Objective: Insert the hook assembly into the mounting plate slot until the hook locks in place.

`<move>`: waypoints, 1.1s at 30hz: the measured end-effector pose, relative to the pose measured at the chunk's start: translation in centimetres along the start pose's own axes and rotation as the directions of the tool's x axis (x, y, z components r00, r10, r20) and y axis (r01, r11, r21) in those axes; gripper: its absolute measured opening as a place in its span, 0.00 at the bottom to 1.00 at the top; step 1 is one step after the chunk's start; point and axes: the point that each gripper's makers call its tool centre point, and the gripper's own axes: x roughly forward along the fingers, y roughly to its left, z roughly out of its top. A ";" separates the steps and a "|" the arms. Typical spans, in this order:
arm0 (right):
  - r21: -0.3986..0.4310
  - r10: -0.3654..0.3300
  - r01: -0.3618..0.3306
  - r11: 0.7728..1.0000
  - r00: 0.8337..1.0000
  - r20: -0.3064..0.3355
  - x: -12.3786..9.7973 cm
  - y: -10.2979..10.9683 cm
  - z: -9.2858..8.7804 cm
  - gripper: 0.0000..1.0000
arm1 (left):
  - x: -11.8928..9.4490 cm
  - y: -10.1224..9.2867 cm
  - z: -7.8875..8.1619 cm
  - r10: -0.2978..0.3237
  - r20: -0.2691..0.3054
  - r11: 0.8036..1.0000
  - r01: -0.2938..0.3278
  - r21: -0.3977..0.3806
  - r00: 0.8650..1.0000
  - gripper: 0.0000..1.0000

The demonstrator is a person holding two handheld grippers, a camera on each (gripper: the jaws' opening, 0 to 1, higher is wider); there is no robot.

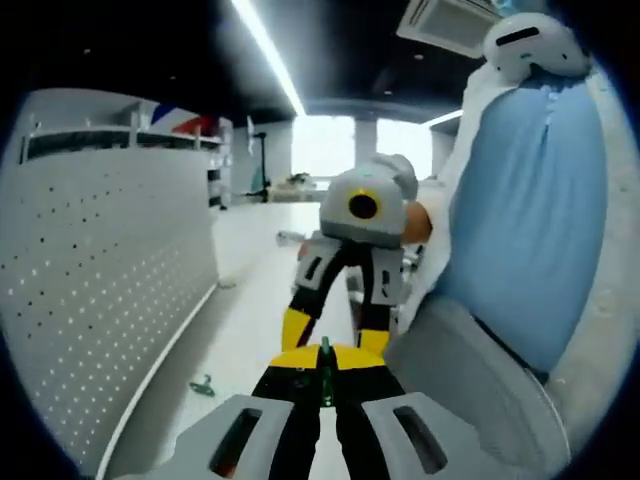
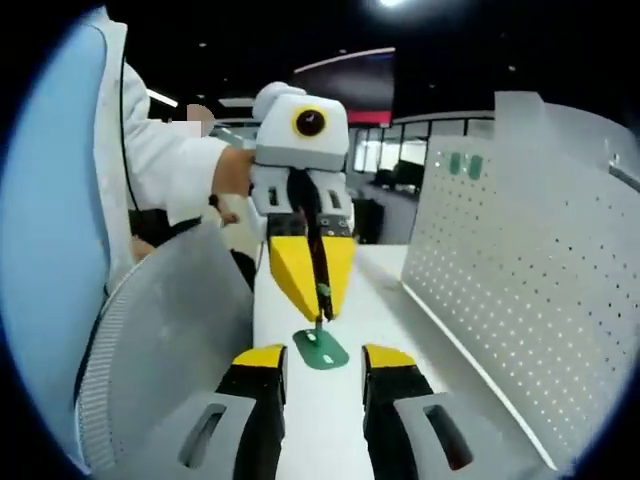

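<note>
— Where's our green hook (image 2: 321, 322)?
— Pinched in our left claw (image 2: 322, 312), over the white surface (image 2: 330, 420).
— Our right claw (image 2: 322, 372)?
— Apart, holding nothing, beside the pegboard (image 2: 510, 280).

Your two gripper views face each other at close range along the white table (image 2: 330, 420): the left gripper view looks past the pegboard (image 1: 110, 290) on its left; the right gripper view sees it on its right.
</note>
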 end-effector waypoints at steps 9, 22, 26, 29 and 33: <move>-0.010 0.059 -0.059 0.998 0.998 -0.010 0.1 1.2 -0.1 0.18 | 0.1 -1.2 0.0 -0.057 -0.002 0.998 0.058 0.018 0.998 0.02; -0.049 0.047 -0.054 0.997 0.991 -0.126 0.4 0.9 -1.7 0.15 | 0.8 -0.7 -1.6 0.008 -0.150 0.993 0.011 0.121 0.989 0.03; -0.120 0.053 -0.080 0.990 0.975 -0.216 0.7 1.1 -3.2 0.15 | 1.3 -0.9 -3.5 0.008 -0.276 0.987 0.037 0.156 0.961 0.04; -0.133 0.058 -0.093 0.987 0.968 -0.243 1.0 1.3 -3.6 0.15 | 1.6 -0.9 -4.7 0.017 -0.327 0.984 0.042 0.171 0.945 0.04; -0.125 0.062 -0.098 0.987 0.963 -0.262 1.0 1.1 -3.9 0.15 | 2.1 -0.6 -5.5 0.031 -0.352 0.983 0.034 0.178 0.935 0.04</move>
